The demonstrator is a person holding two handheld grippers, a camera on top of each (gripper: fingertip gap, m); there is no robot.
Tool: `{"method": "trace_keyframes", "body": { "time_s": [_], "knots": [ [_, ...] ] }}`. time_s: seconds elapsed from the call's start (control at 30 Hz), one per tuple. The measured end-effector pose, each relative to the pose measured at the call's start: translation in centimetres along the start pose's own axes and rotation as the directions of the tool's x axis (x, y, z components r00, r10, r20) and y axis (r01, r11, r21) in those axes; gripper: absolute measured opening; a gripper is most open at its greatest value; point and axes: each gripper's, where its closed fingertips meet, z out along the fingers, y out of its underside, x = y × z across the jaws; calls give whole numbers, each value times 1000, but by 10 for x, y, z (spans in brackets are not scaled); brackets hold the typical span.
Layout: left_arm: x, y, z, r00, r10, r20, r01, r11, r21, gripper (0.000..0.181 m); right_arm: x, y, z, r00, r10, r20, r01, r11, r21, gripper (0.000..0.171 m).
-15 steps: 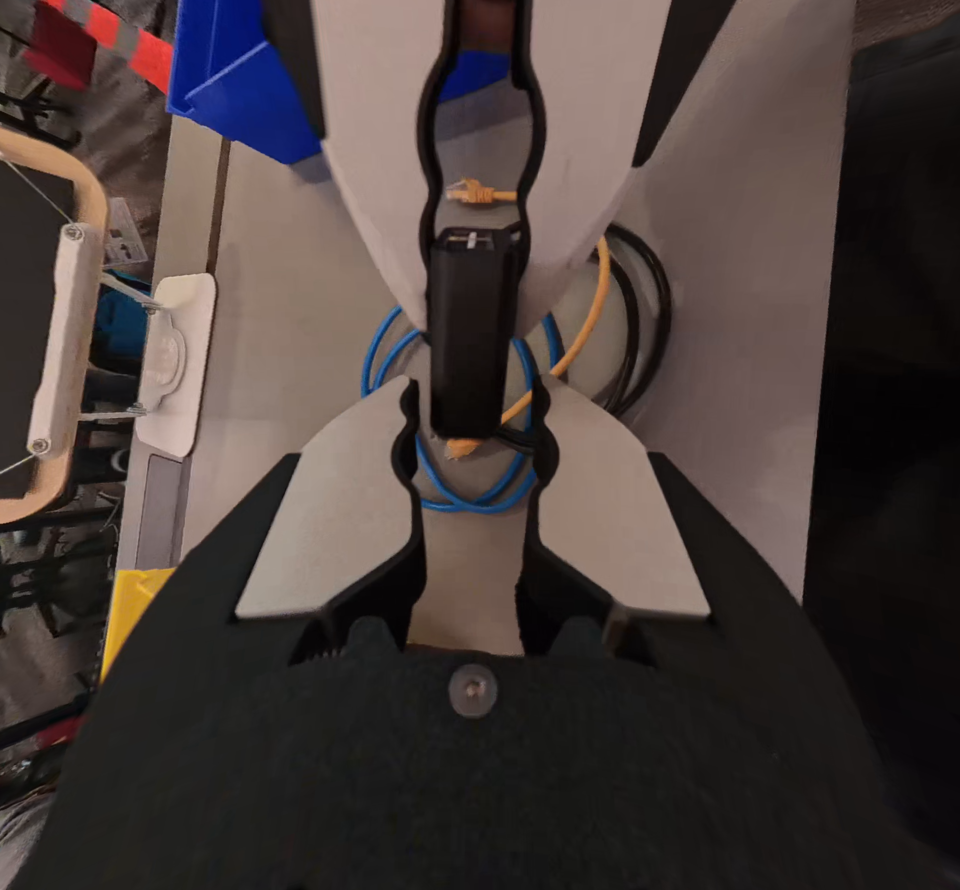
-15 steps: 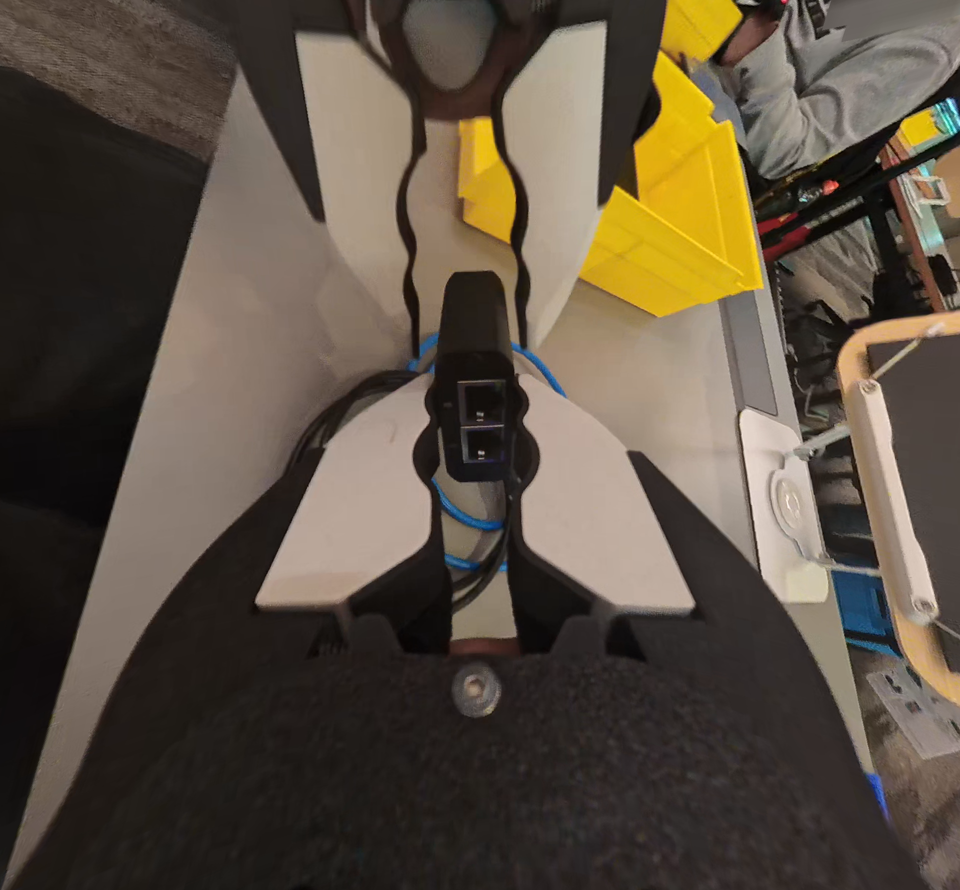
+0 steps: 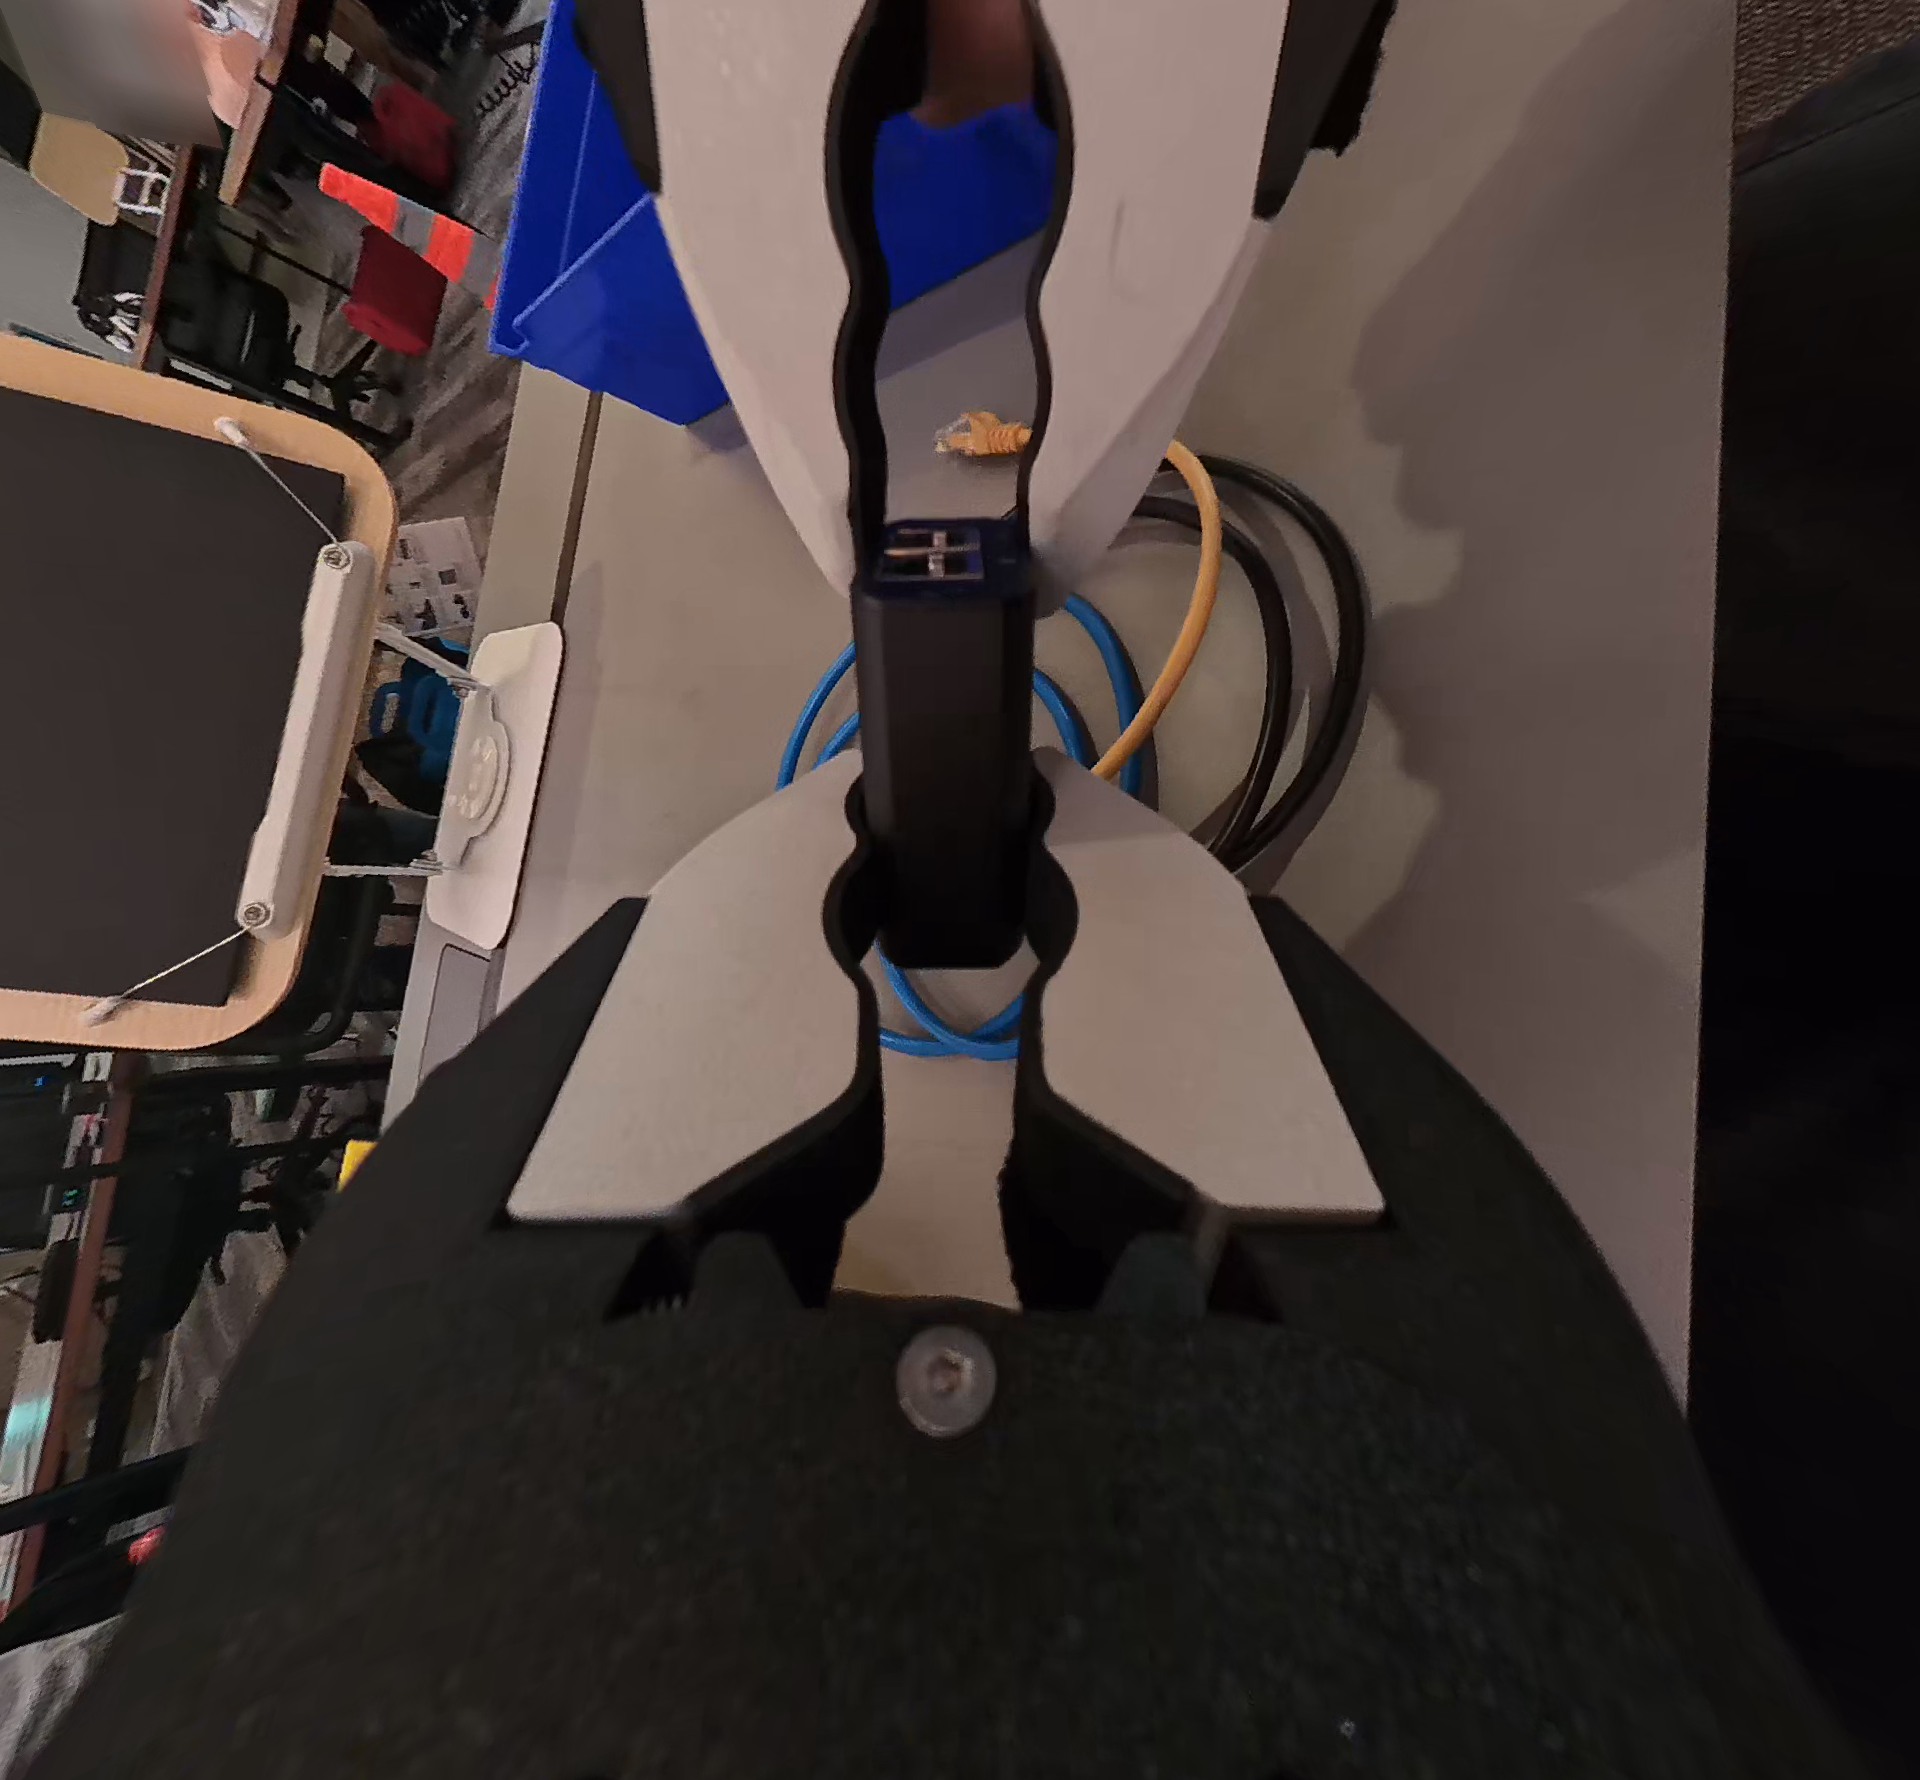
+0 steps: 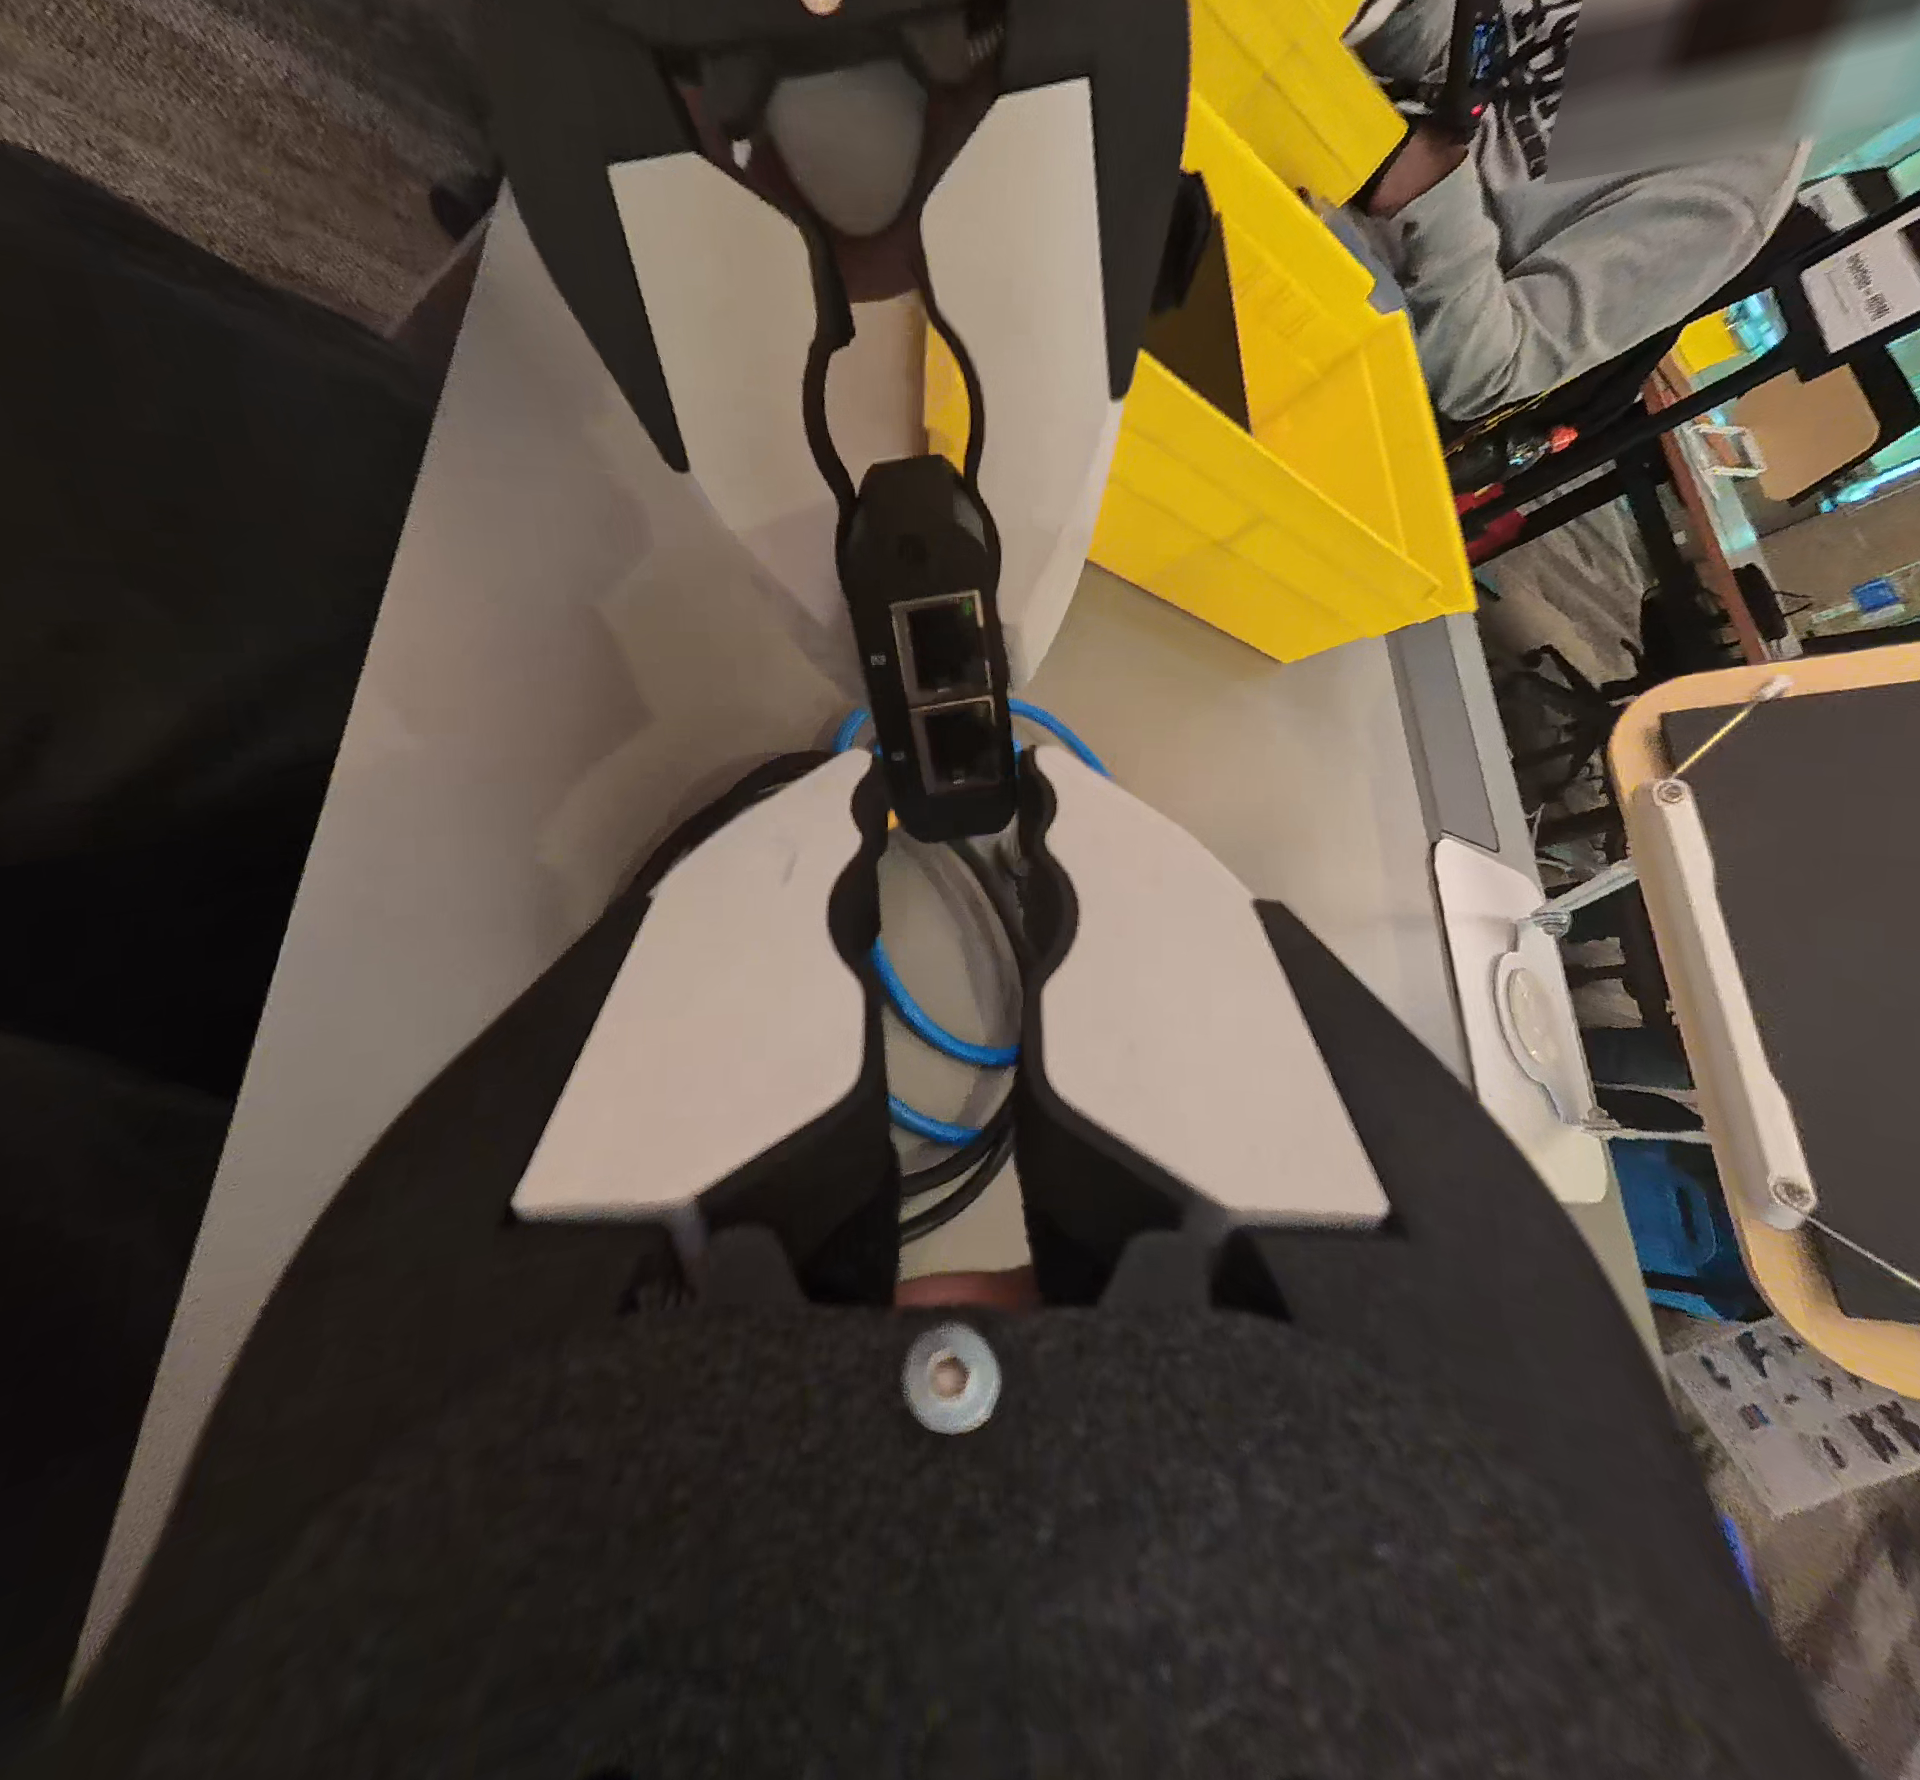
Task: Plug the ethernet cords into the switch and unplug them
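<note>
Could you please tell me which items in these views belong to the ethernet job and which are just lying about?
Job:
black switch, held by left gripper
right gripper
blue ethernet cord
yellow ethernet cord
black cable

Lying about:
blue bin
yellow bins

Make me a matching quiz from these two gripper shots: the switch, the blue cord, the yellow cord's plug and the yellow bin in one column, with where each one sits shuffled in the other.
Things:
1. switch
2. blue cord
3. yellow cord's plug
4. yellow bin

Places:
A. coiled on the table, under the grippers
B. standing on the table behind the left gripper, as the right wrist view shows it
C. clamped in the left gripper, both ports empty
D. lying loose on the table, plugged into nothing

Pairs: 1-C, 2-A, 3-D, 4-B
</note>
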Motion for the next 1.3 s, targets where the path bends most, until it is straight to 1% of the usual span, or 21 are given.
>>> {"method": "trace_keyframes", "body": {
  "time_s": [0.03, 0.17, 0.27, 0.3, 0.33, 0.4, 0.5, 0.57, 0.6, 0.67, 0.7, 0.77, 0.83, 0.9, 0.97, 1.03, 1.1, 1.17, 1.23, 1.27, 1.3],
  "knots": [
    [0, -1, -1, 1000, 2, 6, -2, 1000, 7, 25, -1, 0, 0, 1000, 7, 11, -7, 1000, -12, 23],
    [0, -12, -7, 1000, 11, -13, -10, 998, 55, 25, -2, -14, 0, 999, -43, -4, 43, 999, 24, 23],
    [0, -14, -7, 999, 50, -15, -49, 998, 44, 26, -1, -24, -2, 997, -79, -3, 79, 995, 60, 22],
    [0, -16, -5, 998, 59, -18, -58, 997, 41, 27, -3, -27, -1, 997, -68, 20, 67, 995, 71, 22],
    [0, -16, -4, 998, 67, -14, -67, 997, 24, 27, -4, -29, 1, 997, -67, 29, 65, 996, 68, 22],
    [-4, -14, -1, 998, 69, 3, -69, 998, -4, 27, 0, -25, 3, 996, -90, 1, 90, 995, 35, 22],
    [-10, -17, -3, 999, 43, 31, -44, 999, 32, 26, 4, -29, -4, 1000, -1, -5, 2, 995, 101, 23],
    [-22, -10, -2, 993, 61, 102, -62, 998, 3, 26, 13, -23, -13, 997, 83, -8, -82, 991, 108, 22],
    [-28, -4, 1, 988, 66, 137, -65, 998, -12, 26, 18, -17, -17, 988, 153, -4, -152, 983, 102, 25],
    [-40, 9, 7, 975, 42, 220, -40, 999, -13, 26, 29, -1, -23, 943, 333, -5, -331, 939, 90, 28],
    [-48, 16, 11, 962, 17, 272, -16, 1000, -6, 26, 33, 8, -24, 902, 432, -6, -430, 899, 87, 28],
    [-62, 28, 21, 933, -61, 355, 57, 998, 24, 26, 28, 32, -20, 781, 624, 36, -625, 779, 42, 39],
    [-76, 35, 35, 898, -143, 417, 125, 990, 70, 26, 18, 55, -13, 664, 746, 51, -747, 665, 11, 40],
    [-92, 41, 52, 876, -164, 454, 148, 986, 72, 26, 8, 76, -9, 604, 797, 18, -796, 605, -36, 42],
    [-110, 43, 70, 863, -194, 466, 171, 981, 92, 26, 0, 87, -8, 575, 818, -22, -818, 573, -50, 43],
    [-124, 45, 86, 865, -249, 435, 213, 968, 130, 27, -7, 93, -10, 541, 839, -63, -841, 539, -56, 42],
    [-133, 44, 96, 861, -299, 412, 243, 953, 184, 27, -14, 98, -13, 538, 837, -104, -843, 534, -62, 41],
    [-136, 44, 99, 851, -334, 405, 251, 937, 245, 26, -19, 105, -21, 557, 811, -181, -830, 553, -77, 39],
    [-135, 44, 96, 861, -293, 416, 207, 948, 240, 26, -15, 123, -34, 551, 772, -316, -826, 558, -78, 33],
    [-137, 44, 93, 860, -263, 437, 175, 957, 231, 26, -11, 135, -41, 512, 769, -383, -845, 530, -66, 31],
    [-138, 46, 90, 857, -255, 448, 164, 959, 231, 26, -7, 146, -46, 449, 788, -422, -878, 477, -44, 31]
  ]
}}
